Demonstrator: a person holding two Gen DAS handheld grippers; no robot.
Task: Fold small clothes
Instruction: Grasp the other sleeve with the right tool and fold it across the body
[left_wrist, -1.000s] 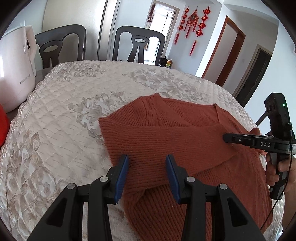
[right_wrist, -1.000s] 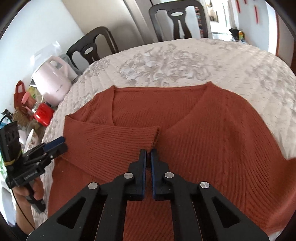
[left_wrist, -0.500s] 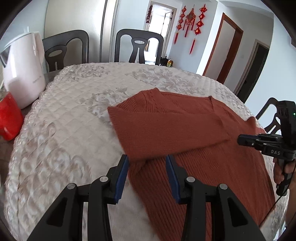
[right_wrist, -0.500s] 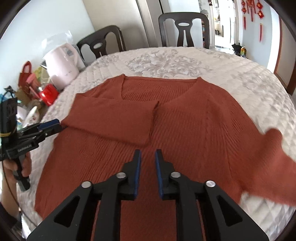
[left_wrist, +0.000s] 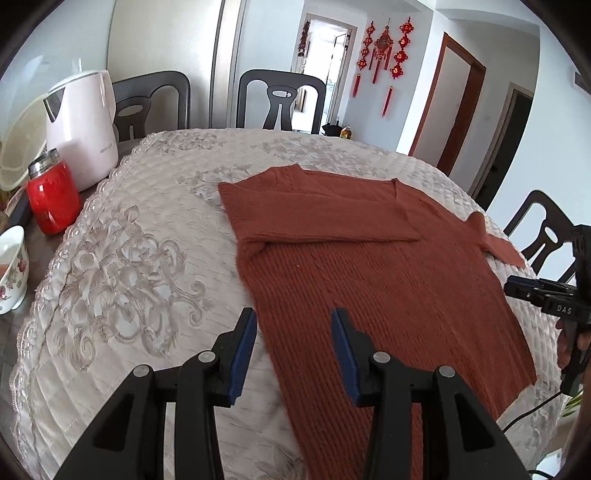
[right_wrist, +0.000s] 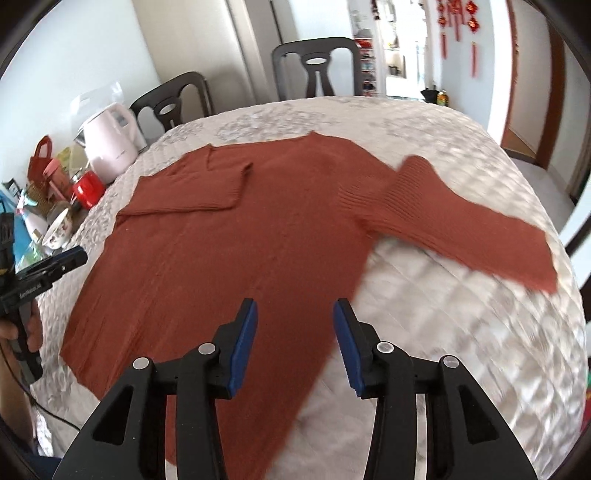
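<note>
- Rust-red ribbed knit sweater (right_wrist: 229, 236) lies flat on the cream quilted tablecloth (left_wrist: 122, 266) of a round table, neckline at the far side, hem at the near side.
- One sleeve (left_wrist: 317, 218) is folded across the chest. The other sleeve (right_wrist: 469, 229) is unfolded and trails right toward the table edge.
- Left gripper (left_wrist: 293, 345): blue-padded fingers (left_wrist: 242, 350) spread apart, holding nothing. It hangs above the sweater's near left edge; one pad is over bare cloth, the other over knit.
- Right gripper (right_wrist: 295, 343): fingers likewise spread and empty, poised over the sweater's near right side edge. The loose sleeve lies far and right of it, well apart.
- Step in hand, as judged: bring in the loose sleeve to match the folded one.
- To do it well:
  - pinch the sleeve near its cuff, taking the knit only and not the tablecloth beneath;
  - lift just enough to clear the body, carry it leftward across the chest, and lay it level with the first sleeve;
  - the soft knit will likely sag and stretch, so a slow, low carry should keep the fold line straight at the shoulder;
  - the left gripper may steady the body if it drags.
- Beyond the cloth's left edge stand a pink electric kettle (left_wrist: 83, 129), a red jar with metal lid (left_wrist: 51, 199) and a floral china bowl (left_wrist: 11, 273).
</note>
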